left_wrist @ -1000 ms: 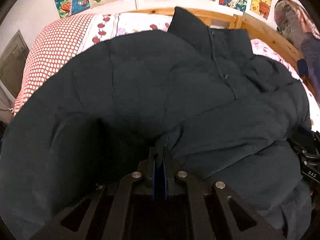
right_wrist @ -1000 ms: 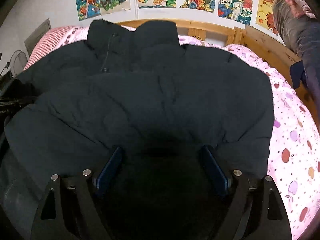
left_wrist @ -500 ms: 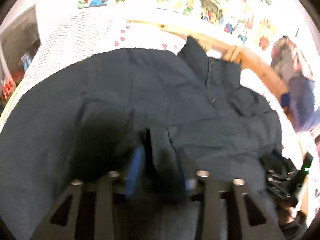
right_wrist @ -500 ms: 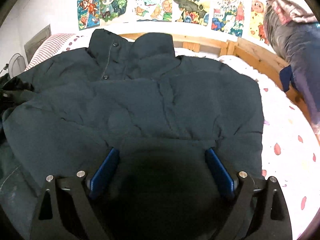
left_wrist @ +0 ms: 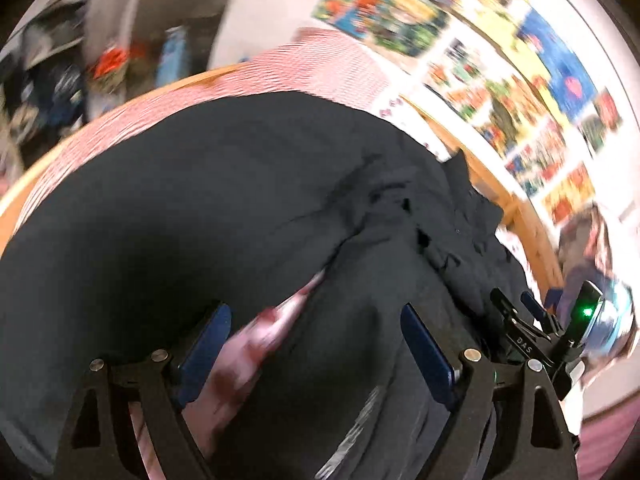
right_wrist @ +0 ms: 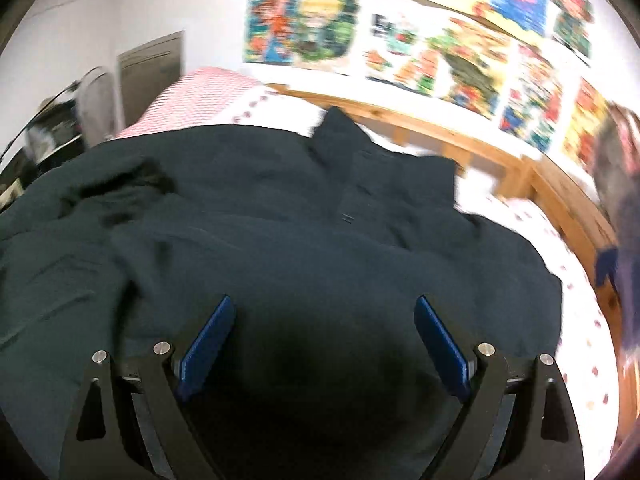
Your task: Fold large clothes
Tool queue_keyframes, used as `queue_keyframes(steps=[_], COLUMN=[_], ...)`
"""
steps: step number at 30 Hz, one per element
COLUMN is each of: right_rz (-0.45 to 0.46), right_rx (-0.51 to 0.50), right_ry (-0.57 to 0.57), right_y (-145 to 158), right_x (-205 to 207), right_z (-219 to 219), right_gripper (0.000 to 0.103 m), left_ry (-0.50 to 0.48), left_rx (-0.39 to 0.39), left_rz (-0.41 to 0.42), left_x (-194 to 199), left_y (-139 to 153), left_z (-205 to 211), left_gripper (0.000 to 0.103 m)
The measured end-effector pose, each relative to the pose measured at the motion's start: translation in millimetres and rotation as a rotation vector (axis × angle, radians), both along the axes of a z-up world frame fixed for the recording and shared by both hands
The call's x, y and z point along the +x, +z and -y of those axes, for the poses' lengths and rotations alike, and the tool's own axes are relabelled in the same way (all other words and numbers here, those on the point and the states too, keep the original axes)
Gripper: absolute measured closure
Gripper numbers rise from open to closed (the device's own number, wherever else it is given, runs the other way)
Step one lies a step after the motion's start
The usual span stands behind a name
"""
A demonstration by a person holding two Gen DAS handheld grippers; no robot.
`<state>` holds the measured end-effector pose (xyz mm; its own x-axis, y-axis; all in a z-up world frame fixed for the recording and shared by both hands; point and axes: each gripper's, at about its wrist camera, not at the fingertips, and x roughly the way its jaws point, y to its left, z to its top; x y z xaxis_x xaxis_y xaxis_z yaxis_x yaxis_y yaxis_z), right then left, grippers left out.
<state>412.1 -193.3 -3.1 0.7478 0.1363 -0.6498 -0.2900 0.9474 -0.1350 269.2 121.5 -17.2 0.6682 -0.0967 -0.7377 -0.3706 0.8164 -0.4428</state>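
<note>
Both wrist views close above coat (left_wrist: 224,208), facing posters (right_wrist: 420,48)

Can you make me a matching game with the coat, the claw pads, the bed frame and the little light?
Things:
1. coat
2. pads
3. bed frame
4. light

Colours:
A. green
B. wood brown
C. black
D. blue

Pairs: 1-C, 2-D, 3-B, 4-A
</note>
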Motion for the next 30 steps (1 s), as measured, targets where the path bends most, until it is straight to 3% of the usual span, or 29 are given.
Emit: queue_keyframes(steps=[4,10,17,19,21,22,24,26,30], right_rz=[-0.035,-0.080,-0.071,-0.062,-0.074,-0.092,-0.179,-0.282,-0.228], right_rx=[0.021,0.099,0.038,0.040,0.072,0.086,0.100,0.093,0.101], right_ry=[0.061,0.048,0.057,0.047,0.033,0.034,0.056,0.079,0.076], right_y=[5,-4,-20,-19,-21,-25,-41,-66,-86], right_x=[13,45,73,80,91,97,109,117,99], right_z=[-34,-66,-101,-103,-104,-104,-109,-115,-117], right_gripper=[0.015,0.015,0.015,0.015,0.015,0.015,0.015,0.013,0.012], left_ry=[0.105,0.254,0.453,0.489,0.515,0.521,0.522,0.525,0.506], left_rx=[-0.113,-0.186,-0.133,-0.111,-0.079,-0.071,-0.047,-0.015,0.068], left_rz=[0.005,0.009,0.002,0.003,0.006,0.011,0.029,0.058,0.123], left_x=[-22,-29,-24,-22,-18,-16,-14,-11,-4], left_y=[-15,-24,-33,-33,-31,-30,-23,-14,11], left_z=[-18,-44,-76,-85,-94,-98,-107,-114,-128], left_gripper=[0.017,0.017,0.019,0.024,0.046,0.053,0.070,0.079,0.088])
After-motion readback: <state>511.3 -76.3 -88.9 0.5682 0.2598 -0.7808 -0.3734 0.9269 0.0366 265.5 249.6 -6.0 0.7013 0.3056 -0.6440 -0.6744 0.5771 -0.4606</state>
